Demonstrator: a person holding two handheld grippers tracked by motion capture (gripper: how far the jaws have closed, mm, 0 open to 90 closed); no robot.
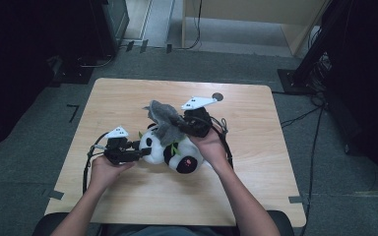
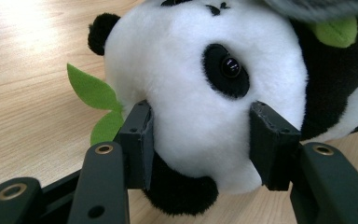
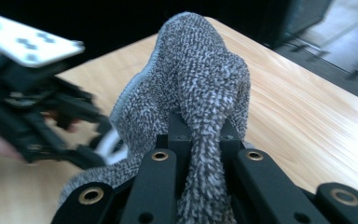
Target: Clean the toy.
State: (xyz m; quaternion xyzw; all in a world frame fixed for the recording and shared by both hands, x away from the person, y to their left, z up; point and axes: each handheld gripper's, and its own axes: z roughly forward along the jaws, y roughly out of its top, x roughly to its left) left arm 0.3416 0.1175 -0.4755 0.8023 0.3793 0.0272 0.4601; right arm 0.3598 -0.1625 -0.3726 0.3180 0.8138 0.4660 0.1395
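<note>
Pinching the white head of a plush panda (image 2: 200,107) between its two black jaws, the left gripper (image 2: 200,140) holds the toy from both sides; the jaws press into the fur just below the black eye patch, with a black ear bulging out beneath them and another black ear up at the far left; two green felt leaves (image 2: 95,100) stick out just beside the near-left jaw, lying against the wooden table (image 2: 23,70); from the high view the left gripper (image 1: 140,153) meets the panda (image 1: 170,150) at its left end, the toy lying on its side near the middle of the table (image 1: 256,147); the right gripper (image 3: 200,140) has its jaws drawn narrow on a grey knitted cloth (image 3: 191,84), a fold of it squeezed between the jaws and the rest rising in a hump ahead of them; beyond that cloth, to the left of the jaws, the other gripper appears blurred; seen from above, the right gripper (image 1: 179,125) holds the cloth (image 1: 162,118) over the upper side of the panda, touching it.
</note>
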